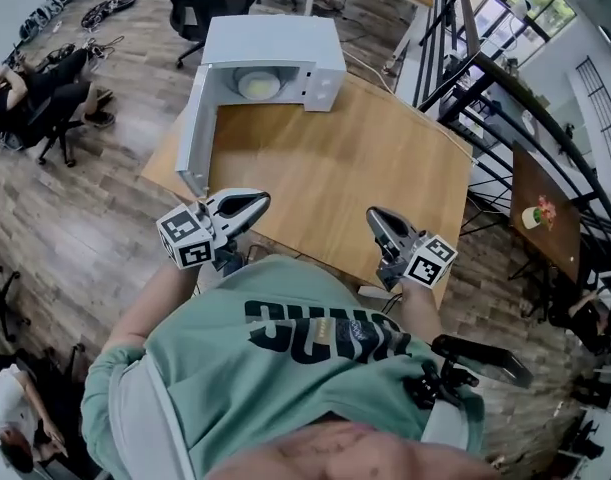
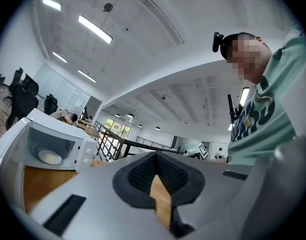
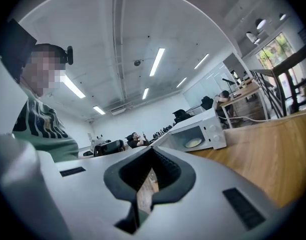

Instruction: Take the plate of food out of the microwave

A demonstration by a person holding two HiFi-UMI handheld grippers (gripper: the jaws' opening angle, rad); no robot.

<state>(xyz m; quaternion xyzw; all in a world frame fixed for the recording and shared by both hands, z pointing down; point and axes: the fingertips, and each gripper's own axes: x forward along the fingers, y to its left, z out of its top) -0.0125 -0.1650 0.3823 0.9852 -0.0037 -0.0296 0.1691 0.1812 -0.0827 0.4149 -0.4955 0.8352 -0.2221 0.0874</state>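
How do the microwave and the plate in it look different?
The microwave is a big white box; the plate is small and round. The microwave stands on the table with its door open; the plate sits inside it. Both look pale.

All three views toward microwave (image 1: 275, 40)

Mint-green T-shirt (image 1: 225, 378), dark chest lettering (image 1: 325, 330)

One microwave (image 1: 275, 43), one plate (image 1: 258, 86), one table (image 1: 335, 168), two claws: left claw (image 1: 263, 201), right claw (image 1: 373, 214)
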